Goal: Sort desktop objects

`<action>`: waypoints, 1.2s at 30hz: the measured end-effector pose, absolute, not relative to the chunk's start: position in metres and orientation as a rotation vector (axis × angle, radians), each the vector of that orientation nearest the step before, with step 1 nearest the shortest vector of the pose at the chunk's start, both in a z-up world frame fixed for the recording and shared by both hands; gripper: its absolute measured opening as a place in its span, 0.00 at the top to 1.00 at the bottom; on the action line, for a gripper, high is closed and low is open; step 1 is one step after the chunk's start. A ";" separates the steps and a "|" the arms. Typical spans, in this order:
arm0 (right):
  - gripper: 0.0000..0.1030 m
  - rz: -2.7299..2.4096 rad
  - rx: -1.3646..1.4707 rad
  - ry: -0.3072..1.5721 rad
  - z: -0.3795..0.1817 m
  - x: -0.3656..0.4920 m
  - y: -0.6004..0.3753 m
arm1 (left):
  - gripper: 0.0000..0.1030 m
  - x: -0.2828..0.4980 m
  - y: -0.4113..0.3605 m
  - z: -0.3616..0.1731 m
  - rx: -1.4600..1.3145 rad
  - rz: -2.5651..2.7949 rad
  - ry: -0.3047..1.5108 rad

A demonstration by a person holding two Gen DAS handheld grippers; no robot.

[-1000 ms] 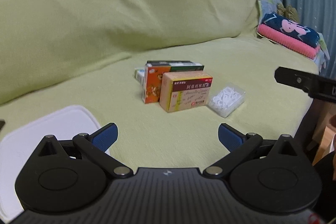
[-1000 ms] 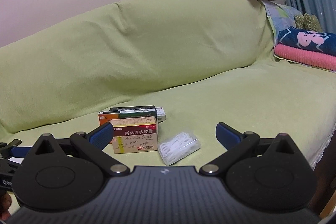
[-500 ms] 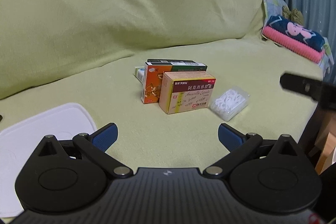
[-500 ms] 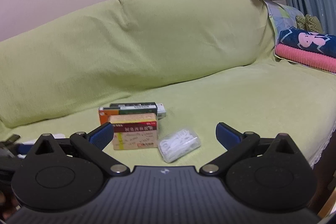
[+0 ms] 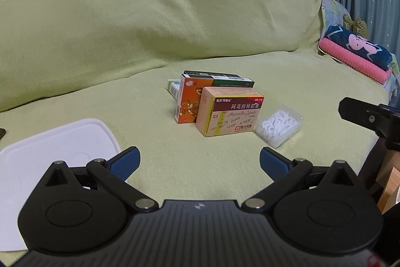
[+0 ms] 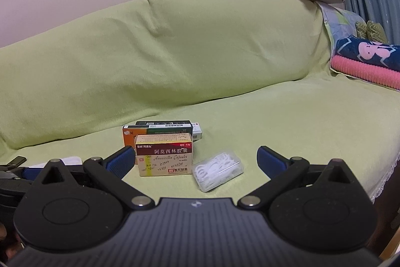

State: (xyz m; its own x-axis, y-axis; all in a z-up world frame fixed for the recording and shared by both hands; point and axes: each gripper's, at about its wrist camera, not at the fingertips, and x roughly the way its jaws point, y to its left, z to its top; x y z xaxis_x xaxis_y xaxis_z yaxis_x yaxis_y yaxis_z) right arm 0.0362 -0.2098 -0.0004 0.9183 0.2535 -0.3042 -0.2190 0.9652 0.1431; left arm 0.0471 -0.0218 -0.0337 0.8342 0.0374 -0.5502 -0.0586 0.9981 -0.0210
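Both grippers over the front of the sofa seat, nothing held, boxes clustered mid-seat.

Sofa [image 5: 125, 24] under a green cover carries everything; white lid or tray [image 5: 50, 142] at the seat's front-left is cut off by the left view's edge and partly behind the left gripper [image 5: 200, 162]. Box cluster: tan amoxicillin box [image 5: 228, 114] stands in front, orange box [image 5: 188, 101] and dark green box [image 5: 220, 78] behind it, a small white box [image 5: 172, 88] mostly hidden at the back, print unreadable. Clear case of white floss picks [image 5: 278, 125] lies just beside the tan box, toward the seat's front-right. Right gripper [image 6: 195, 159] level, fingers wide apart and empty; left gripper fingers likewise spread, empty, aimed at the cluster.
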 end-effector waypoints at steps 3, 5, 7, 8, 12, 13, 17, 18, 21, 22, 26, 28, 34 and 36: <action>0.00 0.241 0.103 0.315 0.000 0.037 -0.211 | 0.00 0.048 -0.024 -0.033 -0.025 0.061 0.585; 0.00 0.242 0.102 0.309 0.001 0.037 -0.211 | 0.00 0.047 -0.026 -0.033 -0.013 0.068 0.582; 0.00 0.237 0.098 0.307 0.000 0.037 -0.211 | 0.00 0.046 -0.028 -0.033 0.002 0.076 0.579; 0.00 0.233 0.096 0.307 0.000 0.037 -0.210 | 0.00 0.046 -0.029 -0.032 0.008 0.079 0.578; 0.00 0.235 0.091 0.343 0.002 0.045 -0.206 | 0.00 0.043 -0.028 -0.030 0.010 0.098 0.564; 0.00 0.247 0.090 0.362 0.003 0.050 -0.205 | 0.00 0.042 -0.026 -0.029 0.001 0.102 0.556; 0.00 0.291 0.083 0.394 0.003 0.075 -0.195 | 0.00 0.040 -0.010 -0.026 -0.066 0.108 0.539; 0.00 0.294 0.068 0.397 0.003 0.083 -0.190 | 0.00 0.042 -0.006 -0.026 -0.065 0.124 0.538; 0.00 0.317 0.029 0.416 -0.001 0.110 -0.176 | 0.00 0.047 0.005 -0.026 -0.027 0.178 0.528; 0.00 0.320 0.010 0.440 -0.003 0.122 -0.171 | 0.00 0.050 0.009 -0.026 -0.026 0.190 0.527; 0.00 0.350 -0.010 0.480 -0.016 0.162 -0.146 | 0.00 0.062 0.026 -0.027 -0.051 0.215 0.535; 0.00 0.360 -0.015 0.490 -0.024 0.177 -0.134 | 0.00 0.066 0.031 -0.029 -0.048 0.225 0.534; 0.00 0.364 -0.038 0.535 -0.036 0.202 -0.119 | 0.00 0.076 0.038 -0.040 -0.055 0.223 0.557; 0.00 0.366 -0.045 0.551 -0.040 0.210 -0.115 | 0.00 0.079 0.040 -0.043 -0.063 0.221 0.563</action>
State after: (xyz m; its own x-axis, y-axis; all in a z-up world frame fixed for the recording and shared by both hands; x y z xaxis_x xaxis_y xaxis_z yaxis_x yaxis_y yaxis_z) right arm 0.2097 -0.1146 -0.0398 0.7894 0.3275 -0.5192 -0.3515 0.9346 0.0550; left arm 0.0785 0.0403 -0.0433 0.8227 0.1907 -0.5355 -0.2251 0.9743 0.0011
